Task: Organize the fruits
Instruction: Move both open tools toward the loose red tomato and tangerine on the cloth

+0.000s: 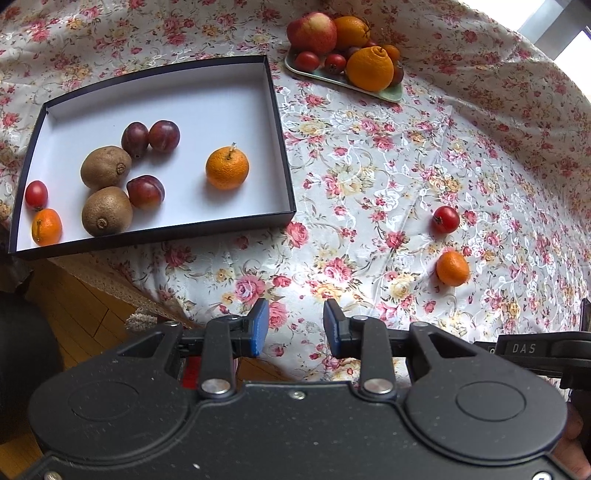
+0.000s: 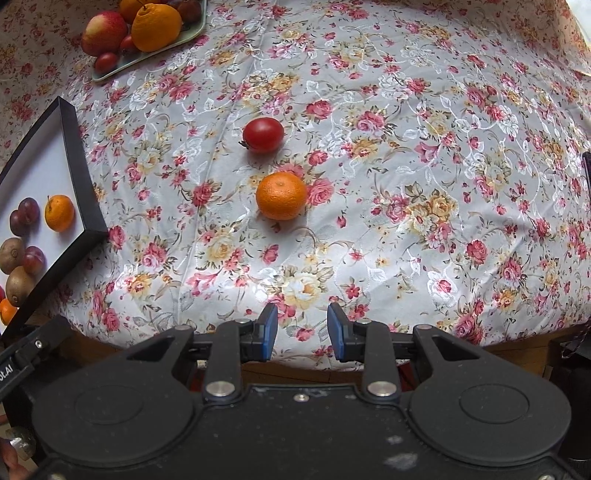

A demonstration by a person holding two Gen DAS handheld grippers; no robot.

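Note:
A black box with a white floor (image 1: pixel 207 107) holds two kiwis (image 1: pixel 105 166), three plums (image 1: pixel 146 192), a mandarin (image 1: pixel 227 168), and at its left end a small tomato (image 1: pixel 36 194) and a small mandarin (image 1: pixel 47 226). On the flowered cloth lie a loose red tomato (image 2: pixel 263 134) and, just nearer, a loose mandarin (image 2: pixel 281 195). My right gripper (image 2: pixel 303 310) hovers above the cloth in front of them, open and empty. My left gripper (image 1: pixel 295 306) is over the table's near edge, right of the box, with a gap between its blue pads and nothing in it.
A pale green plate (image 1: pixel 388 94) at the back holds an apple (image 1: pixel 312 32), big oranges (image 1: pixel 369 68) and several small red fruits. The box wall (image 2: pixel 79 155) stands left of the loose fruits. Wooden floor (image 1: pixel 85 306) shows beyond the table's near edge.

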